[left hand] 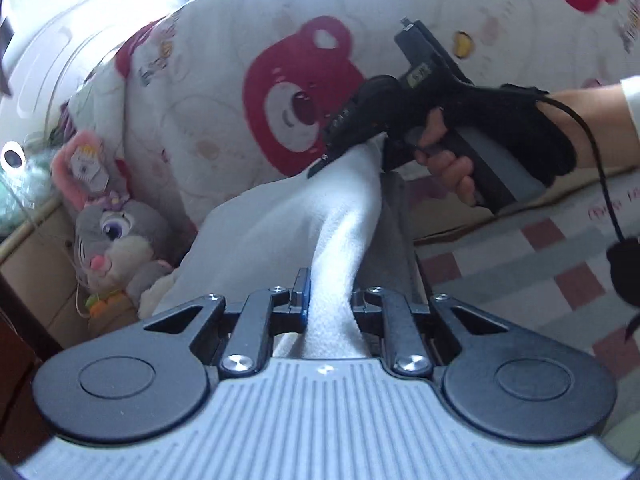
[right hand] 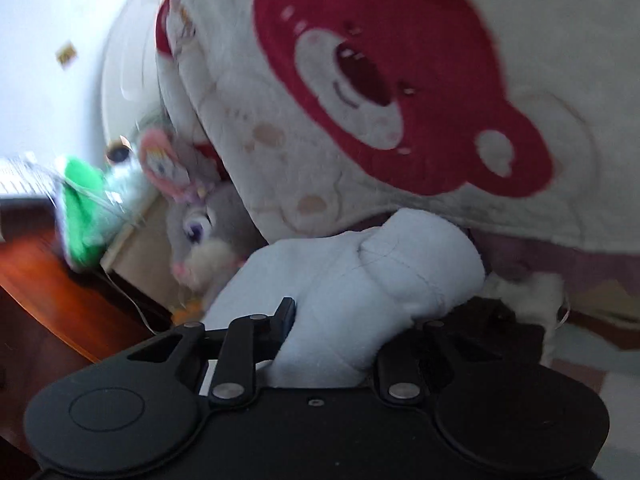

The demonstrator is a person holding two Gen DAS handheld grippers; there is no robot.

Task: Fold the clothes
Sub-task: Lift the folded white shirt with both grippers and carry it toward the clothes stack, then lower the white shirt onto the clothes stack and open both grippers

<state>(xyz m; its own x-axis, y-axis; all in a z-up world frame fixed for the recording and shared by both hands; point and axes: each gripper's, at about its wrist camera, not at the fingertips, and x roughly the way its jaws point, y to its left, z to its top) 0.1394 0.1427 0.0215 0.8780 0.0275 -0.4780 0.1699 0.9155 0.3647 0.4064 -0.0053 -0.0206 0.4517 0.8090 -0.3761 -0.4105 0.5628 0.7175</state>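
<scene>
The white garment (left hand: pixel 336 240) covers the right finger of the left gripper (left hand: pixel 330 300); its lower end runs out of sight behind that gripper's body; the right gripper (left hand: pixel 360 148) has its fingertips buried in the cloth; the whole right wrist view is smeared, so the green thing (right hand: pixel 82 216) at left cannot be made out; the bear quilt (right hand: pixel 380 92) is cut off at the top edge.

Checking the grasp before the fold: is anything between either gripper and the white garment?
Nothing visible. The left gripper is shut on the white garment, and the right gripper pinches its other end.
</scene>
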